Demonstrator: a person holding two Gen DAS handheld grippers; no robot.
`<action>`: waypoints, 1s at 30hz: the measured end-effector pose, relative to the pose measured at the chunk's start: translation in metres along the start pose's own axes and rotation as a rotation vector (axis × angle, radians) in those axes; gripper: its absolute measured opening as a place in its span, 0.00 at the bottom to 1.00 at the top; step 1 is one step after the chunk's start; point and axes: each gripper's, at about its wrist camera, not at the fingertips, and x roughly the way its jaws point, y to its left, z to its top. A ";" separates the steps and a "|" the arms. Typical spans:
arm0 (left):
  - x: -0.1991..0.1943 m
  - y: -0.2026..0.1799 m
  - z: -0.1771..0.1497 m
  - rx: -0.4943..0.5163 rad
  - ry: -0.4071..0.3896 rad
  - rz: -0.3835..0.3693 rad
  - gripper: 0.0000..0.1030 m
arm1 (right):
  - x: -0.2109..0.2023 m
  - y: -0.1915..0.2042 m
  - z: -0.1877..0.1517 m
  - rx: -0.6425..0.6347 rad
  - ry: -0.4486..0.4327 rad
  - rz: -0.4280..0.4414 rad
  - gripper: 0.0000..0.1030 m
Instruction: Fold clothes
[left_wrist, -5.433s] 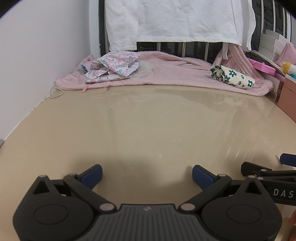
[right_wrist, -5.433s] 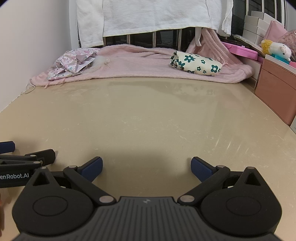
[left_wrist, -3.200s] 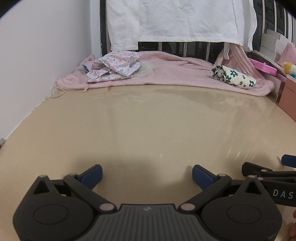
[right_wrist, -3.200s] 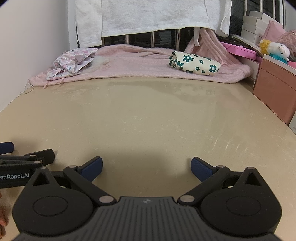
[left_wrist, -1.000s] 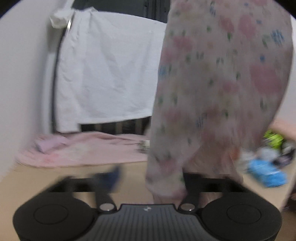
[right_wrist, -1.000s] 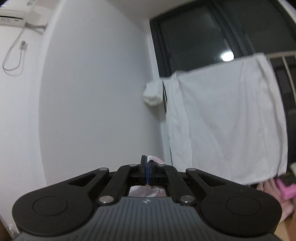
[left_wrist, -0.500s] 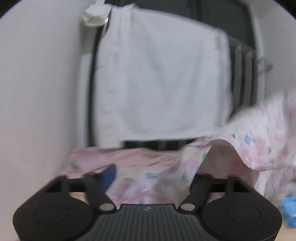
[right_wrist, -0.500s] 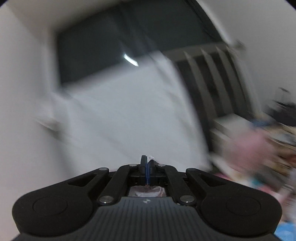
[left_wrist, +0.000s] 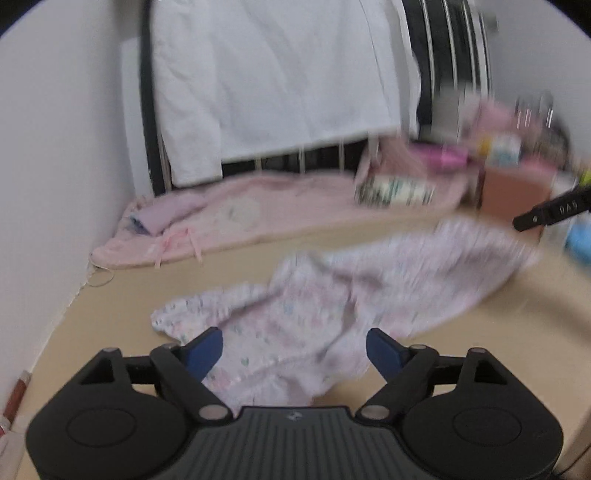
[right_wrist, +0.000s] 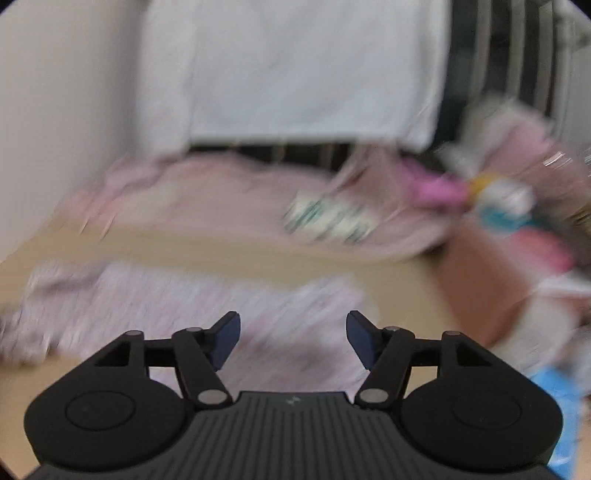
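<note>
Floral garment (left_wrist: 332, 302) is lying crumpled on the beige bench (left_wrist: 122, 295); left hand-held gripper (left_wrist: 295, 349) and right hand-held gripper (right_wrist: 291, 339) are hovering spread apart, gripping nothing.

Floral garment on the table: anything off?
The floral garment lies crumpled and bunched on the table, not spread flat. Left gripper and right gripper are both open, holding nothing. Both views are motion-blurred.

One floral garment (left_wrist: 332, 291), one pink blanket (left_wrist: 280, 206), one white towel (left_wrist: 277, 81), two grippers.
</note>
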 end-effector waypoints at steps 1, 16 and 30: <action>0.007 0.000 -0.003 -0.003 0.033 -0.005 0.63 | 0.018 0.002 -0.006 0.011 0.036 -0.016 0.56; -0.019 0.027 -0.047 -0.035 0.150 0.008 0.10 | 0.047 -0.015 -0.077 0.103 0.064 -0.026 0.00; -0.042 -0.061 0.016 0.224 0.055 -0.216 0.60 | -0.022 0.036 -0.104 -0.263 0.005 0.079 0.58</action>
